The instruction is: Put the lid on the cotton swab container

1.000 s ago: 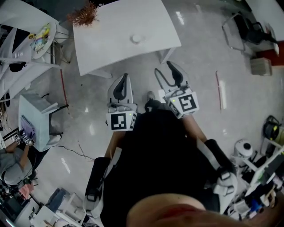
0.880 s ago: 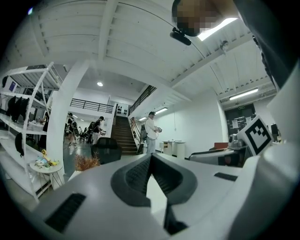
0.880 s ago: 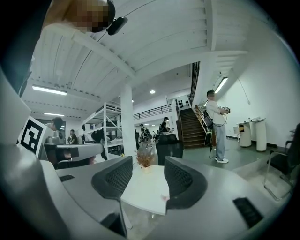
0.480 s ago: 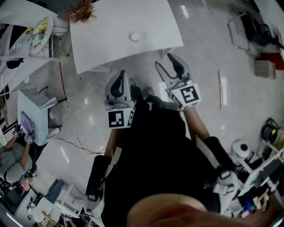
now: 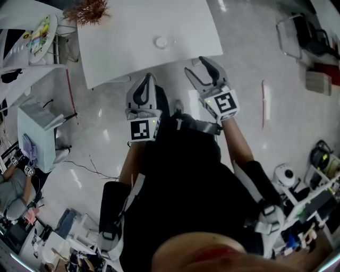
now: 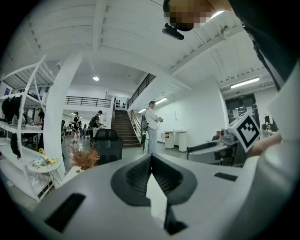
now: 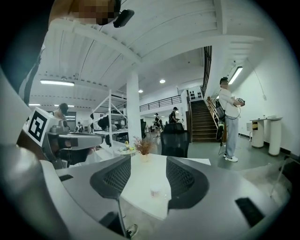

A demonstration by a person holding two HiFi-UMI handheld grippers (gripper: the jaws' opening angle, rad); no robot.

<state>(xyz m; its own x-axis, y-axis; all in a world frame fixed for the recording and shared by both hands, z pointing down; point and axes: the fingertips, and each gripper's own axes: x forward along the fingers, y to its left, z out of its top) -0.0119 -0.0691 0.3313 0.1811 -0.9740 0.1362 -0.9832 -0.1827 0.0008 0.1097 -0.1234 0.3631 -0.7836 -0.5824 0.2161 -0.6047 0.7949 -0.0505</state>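
- Writing first: the only print I can make out is the black-and-white square pattern on each gripper's marker cube (image 5: 141, 130).
- Counts: two grippers, one white table (image 5: 122, 48), one cotton swab container (image 5: 161, 42), one dried plant (image 5: 87, 9), one black chair (image 7: 174, 140) behind the table.
- The cotton swab container is a small round tub standing on its own on the table, roughly mid-width and set back from the near edge. It's too small to tell if a lid is on it.
- The left gripper (image 5: 150, 78) has its jaws pressed together with nothing in them. Its tip is just short of the table's near edge.
- The right gripper (image 5: 195, 65) has its jaws wide apart, and they've just been opening. There's nothing between the pads. In the right gripper view the container shows far off in the gap. The tips sit right at the near edge, close to the right corner.
- Room to move: the tabletop is bare all around the container, and the plant is well apart at the far left corner. The shiny floor (image 5: 255, 64) to the right of the table is open. The left side is crowded with other white furniture (image 5: 37, 133).
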